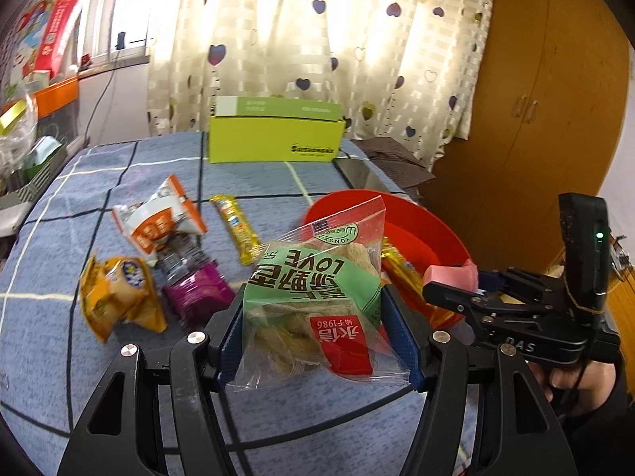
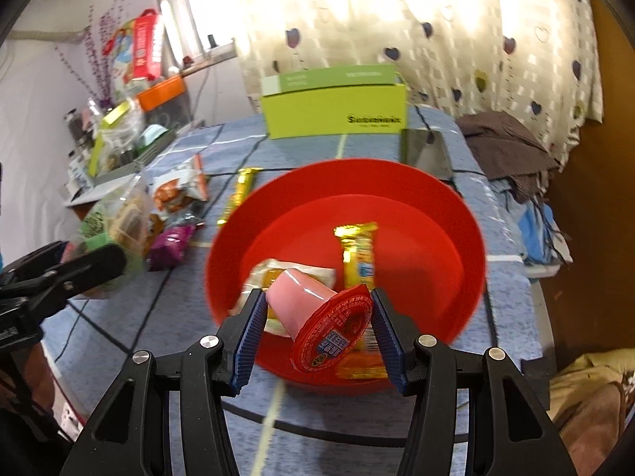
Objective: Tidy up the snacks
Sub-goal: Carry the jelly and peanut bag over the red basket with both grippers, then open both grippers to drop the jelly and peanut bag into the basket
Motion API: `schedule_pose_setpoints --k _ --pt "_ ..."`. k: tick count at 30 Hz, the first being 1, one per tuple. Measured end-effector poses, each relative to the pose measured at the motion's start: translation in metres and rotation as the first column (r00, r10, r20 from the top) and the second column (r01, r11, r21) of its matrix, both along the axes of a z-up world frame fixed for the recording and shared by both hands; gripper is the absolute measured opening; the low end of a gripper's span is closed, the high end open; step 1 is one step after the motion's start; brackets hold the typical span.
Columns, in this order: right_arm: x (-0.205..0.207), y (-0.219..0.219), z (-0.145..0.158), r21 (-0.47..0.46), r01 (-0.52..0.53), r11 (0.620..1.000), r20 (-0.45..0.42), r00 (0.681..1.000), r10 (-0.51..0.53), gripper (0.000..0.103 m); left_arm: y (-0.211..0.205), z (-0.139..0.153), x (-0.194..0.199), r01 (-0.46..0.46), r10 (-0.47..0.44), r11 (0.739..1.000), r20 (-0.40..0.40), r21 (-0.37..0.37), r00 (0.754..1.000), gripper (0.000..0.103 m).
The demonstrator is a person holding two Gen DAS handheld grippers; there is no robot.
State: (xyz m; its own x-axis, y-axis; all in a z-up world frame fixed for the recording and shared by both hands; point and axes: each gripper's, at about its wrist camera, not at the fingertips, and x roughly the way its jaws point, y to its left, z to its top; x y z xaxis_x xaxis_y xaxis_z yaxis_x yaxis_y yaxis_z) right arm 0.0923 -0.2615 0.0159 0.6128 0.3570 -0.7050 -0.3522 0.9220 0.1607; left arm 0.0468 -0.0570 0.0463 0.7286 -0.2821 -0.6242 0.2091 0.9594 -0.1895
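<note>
My left gripper [image 1: 313, 317] is shut on a clear green-and-red snack bag [image 1: 313, 293] and holds it above the blue checked cloth, just left of the red bowl [image 1: 428, 234]. My right gripper [image 2: 315, 329] is shut on a pink jelly cup [image 2: 317, 317] with a red lid, over the near rim of the red bowl [image 2: 436, 214]. In the bowl lie a yellow bar [image 2: 359, 254] and a pale packet [image 2: 274, 273]. On the cloth lie an orange-white bag [image 1: 158, 218], a yellow bar [image 1: 236, 226], an orange packet [image 1: 119, 297] and a purple packet [image 1: 198, 293].
A lime-green open box [image 1: 274, 135] stands at the back of the table. A dark tablet [image 2: 426, 152] lies behind the bowl. Brown cloth [image 2: 508, 142] lies at the right edge. Cluttered shelves [image 2: 119, 127] stand at the left. A wooden wardrobe [image 1: 535, 119] is at the right.
</note>
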Motion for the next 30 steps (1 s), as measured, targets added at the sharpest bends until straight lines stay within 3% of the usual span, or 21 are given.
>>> schedule_pose_setpoints --k 7,30 --pt "0.013 -0.024 -0.010 -0.022 0.092 0.995 -0.028 0.995 -0.093 0.052 -0.020 0.000 0.013 0.059 -0.059 0.998 -0.005 0.004 0.998 0.064" --pt "0.018 -0.036 -0.004 -0.019 0.104 0.994 -0.006 0.995 -0.104 0.054 -0.072 -0.027 0.045 0.205 -0.201 0.978 -0.093 0.034 0.975 0.065"
